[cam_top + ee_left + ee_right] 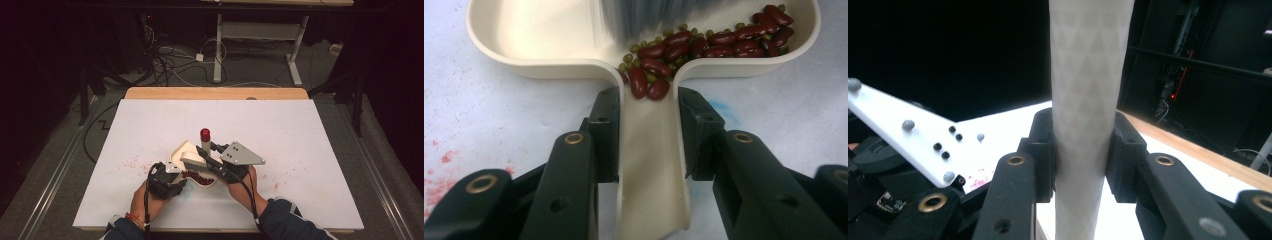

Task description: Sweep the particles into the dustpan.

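A cream dustpan (549, 45) lies on the white board (300, 150). My left gripper (649, 115) is shut on its handle (651, 170). Red kidney beans (724, 40) and small green beans (636, 49) are heaped along the pan's near wall and spill into the mouth of the handle. Grey brush bristles (649, 15) reach down into the pan. My right gripper (1083, 145) is shut on the brush's white patterned handle (1090, 65), which stands upright between its jaws. In the high view the dustpan (184, 151), left gripper (171, 171) and right gripper (206, 154) meet at the board's near middle.
A small red-topped object (205, 134) stands just behind the dustpan. Red specks (129, 163) stain the board left of the pan, and more specks (276, 186) lie to the right. The wooden table edge (215, 93) runs along the far side.
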Demonstrator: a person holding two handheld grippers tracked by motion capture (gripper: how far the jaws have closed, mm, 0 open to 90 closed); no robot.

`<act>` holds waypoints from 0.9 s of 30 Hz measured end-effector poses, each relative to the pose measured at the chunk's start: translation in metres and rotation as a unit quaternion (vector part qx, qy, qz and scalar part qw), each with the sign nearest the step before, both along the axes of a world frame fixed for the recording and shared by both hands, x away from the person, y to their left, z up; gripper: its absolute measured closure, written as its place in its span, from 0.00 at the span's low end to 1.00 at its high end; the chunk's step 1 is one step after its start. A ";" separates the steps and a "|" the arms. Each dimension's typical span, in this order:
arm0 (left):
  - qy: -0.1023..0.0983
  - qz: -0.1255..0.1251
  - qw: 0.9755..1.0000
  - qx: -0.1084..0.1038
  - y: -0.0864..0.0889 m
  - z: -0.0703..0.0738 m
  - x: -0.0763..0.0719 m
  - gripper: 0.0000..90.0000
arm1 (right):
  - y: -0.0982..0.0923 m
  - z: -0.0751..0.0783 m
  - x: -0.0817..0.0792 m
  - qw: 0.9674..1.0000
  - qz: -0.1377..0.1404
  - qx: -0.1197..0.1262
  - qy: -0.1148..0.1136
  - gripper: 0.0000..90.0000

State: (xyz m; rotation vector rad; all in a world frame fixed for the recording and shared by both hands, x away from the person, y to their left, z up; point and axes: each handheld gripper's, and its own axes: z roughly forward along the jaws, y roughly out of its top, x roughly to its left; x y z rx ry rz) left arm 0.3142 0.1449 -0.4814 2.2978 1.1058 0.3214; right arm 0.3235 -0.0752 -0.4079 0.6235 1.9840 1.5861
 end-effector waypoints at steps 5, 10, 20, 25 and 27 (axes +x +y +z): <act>-0.004 0.000 1.000 0.000 0.002 0.001 0.001 0.70 | -0.009 0.007 0.001 1.000 -0.006 0.004 -0.001 0.78; -0.005 0.003 1.000 0.000 0.008 0.001 0.002 0.70 | -0.033 0.021 0.002 1.000 -0.006 0.002 -0.004 0.78; -0.005 0.004 1.000 0.000 0.014 0.001 0.004 0.70 | -0.084 0.037 0.003 1.000 -0.021 0.000 -0.011 0.77; -0.005 0.003 1.000 0.001 0.016 0.001 0.004 0.70 | -0.111 0.042 0.003 0.999 -0.034 -0.001 -0.013 0.78; -0.004 0.004 1.000 0.001 0.018 0.002 0.004 0.71 | -0.120 0.044 0.002 0.999 -0.037 -0.003 -0.011 0.78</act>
